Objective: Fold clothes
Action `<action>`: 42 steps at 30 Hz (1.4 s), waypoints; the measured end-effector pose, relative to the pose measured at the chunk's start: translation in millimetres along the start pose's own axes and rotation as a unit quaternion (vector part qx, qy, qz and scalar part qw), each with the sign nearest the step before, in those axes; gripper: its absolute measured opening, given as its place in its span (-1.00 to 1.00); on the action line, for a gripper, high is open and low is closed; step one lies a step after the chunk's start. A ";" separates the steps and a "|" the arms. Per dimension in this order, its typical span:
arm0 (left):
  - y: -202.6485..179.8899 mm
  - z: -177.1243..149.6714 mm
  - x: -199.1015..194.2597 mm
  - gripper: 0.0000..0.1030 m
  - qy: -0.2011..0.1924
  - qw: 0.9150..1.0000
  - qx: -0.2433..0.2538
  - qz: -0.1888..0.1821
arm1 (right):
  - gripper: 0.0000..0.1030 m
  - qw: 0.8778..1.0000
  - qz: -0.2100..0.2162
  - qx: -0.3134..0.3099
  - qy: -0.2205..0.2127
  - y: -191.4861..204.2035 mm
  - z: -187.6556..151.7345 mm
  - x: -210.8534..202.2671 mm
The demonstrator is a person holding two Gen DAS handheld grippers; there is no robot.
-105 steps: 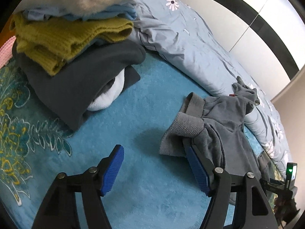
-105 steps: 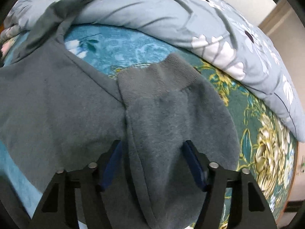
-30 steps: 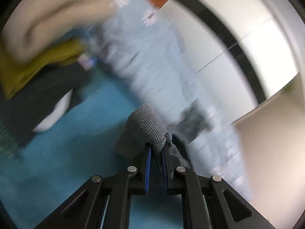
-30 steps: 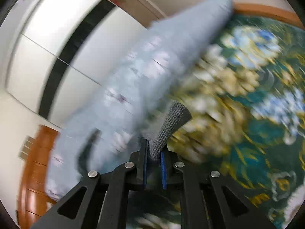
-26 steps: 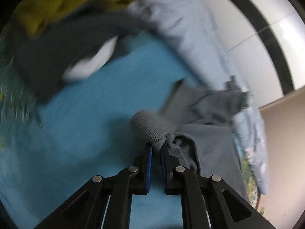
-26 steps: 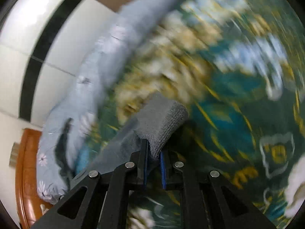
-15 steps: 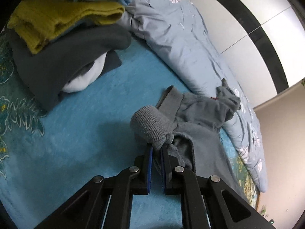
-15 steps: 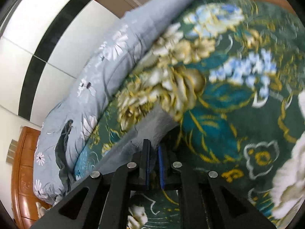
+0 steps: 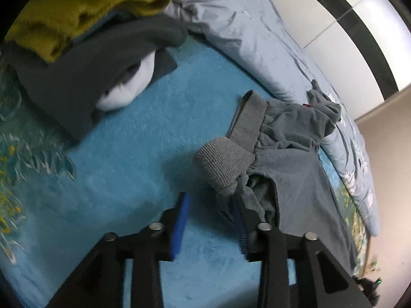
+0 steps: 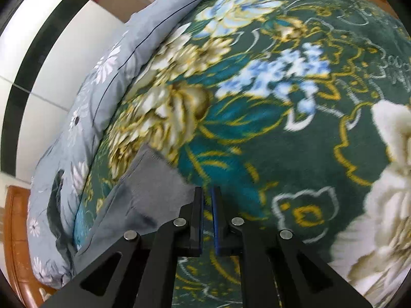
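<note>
On the blue floral blanket [image 9: 143,138] lies the grey sweatshirt [image 9: 290,159], its ribbed cuff [image 9: 223,164] laid across the body: one sleeve appears folded in, further folds remain. Left gripper [image 9: 210,220]: jaws just opened, cuff released. Right gripper [image 10: 207,220]: closed, apparently empty, beside grey cloth. Nearby, a stack of folded garments [image 9: 84,36] and a light-blue quilt [image 9: 246,30]; neither obstructs.
</note>
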State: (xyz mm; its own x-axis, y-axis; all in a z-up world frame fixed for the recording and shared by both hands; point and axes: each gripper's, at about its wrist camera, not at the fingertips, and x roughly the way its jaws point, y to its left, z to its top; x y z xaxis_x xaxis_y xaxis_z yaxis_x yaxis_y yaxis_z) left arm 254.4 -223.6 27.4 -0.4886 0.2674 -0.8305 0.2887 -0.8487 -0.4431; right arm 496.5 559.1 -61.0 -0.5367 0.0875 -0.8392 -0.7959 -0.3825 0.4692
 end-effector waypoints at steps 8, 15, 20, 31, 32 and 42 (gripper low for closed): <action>-6.7 18.7 -24.6 0.25 -0.068 0.998 0.015 -0.001 | 0.02 0.998 0.002 -0.053 -0.041 48.5 11.7 -17.5; -43.2 77.1 7.7 0.42 -0.075 0.991 0.007 -0.109 | 0.88 0.990 0.064 -0.124 -0.039 154.0 9.8 -1.0; -68.7 119.4 54.6 0.56 -0.028 0.994 0.015 -0.105 | 0.93 0.980 0.090 -0.178 -0.007 224.2 -6.5 26.9; -81.6 150.8 154.0 0.56 0.052 0.986 0.155 -0.033 | 1.00 0.953 0.090 -0.279 0.074 333.0 -59.9 96.8; -81.7 150.8 160.9 0.56 0.061 0.984 0.164 -0.036 | 1.00 0.952 0.088 -0.283 0.079 338.7 -63.4 101.6; -93.6 153.1 174.2 -0.20 0.086 0.968 0.234 -0.041 | 1.00 0.937 0.081 -0.321 0.113 384.4 -93.8 132.8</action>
State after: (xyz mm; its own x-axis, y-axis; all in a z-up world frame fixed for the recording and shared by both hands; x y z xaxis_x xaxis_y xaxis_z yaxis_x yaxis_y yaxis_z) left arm 16.2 -167.4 -24.2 -0.3387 0.3810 -0.8603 -0.1692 -0.9241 -0.3426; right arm 145.5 337.4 -17.9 -0.5043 -0.1890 -0.8426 -0.3387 -0.8543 0.3943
